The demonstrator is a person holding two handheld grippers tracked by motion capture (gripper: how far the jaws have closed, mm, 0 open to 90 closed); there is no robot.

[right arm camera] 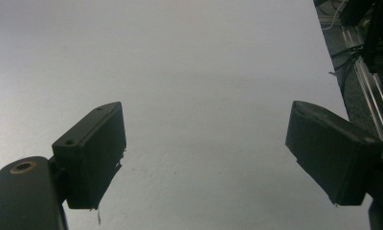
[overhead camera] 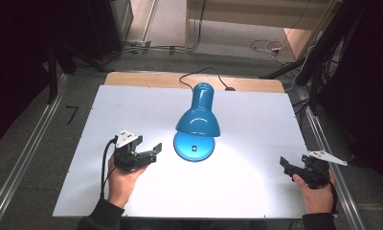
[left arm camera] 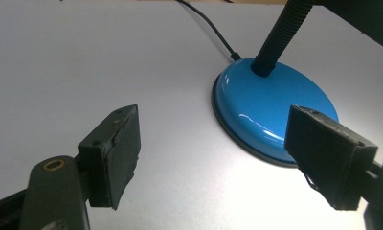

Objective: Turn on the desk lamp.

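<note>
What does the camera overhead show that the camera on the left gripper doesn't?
High view alone: the lamp's blue shade, lit, both hands, the right gripper and the floor beyond the table. Left gripper view alone: the lamp's black ribbed neck entering the base, between its own open fingers. Both: the blue lamp base, its cord and the white table.

The left gripper [overhead camera: 149, 152] was held in the person's left hand [overhead camera: 123, 178] near the front-left part of the desk [overhead camera: 256, 124], its jaws standing wide apart with nothing between them, pointing toward the middle of the desk. The right gripper [overhead camera: 286, 167] sat in the right hand [overhead camera: 319, 189] by the desk's right edge near the front corner, jaws likewise spread and empty. Both forearms came in over the front edge.
</note>
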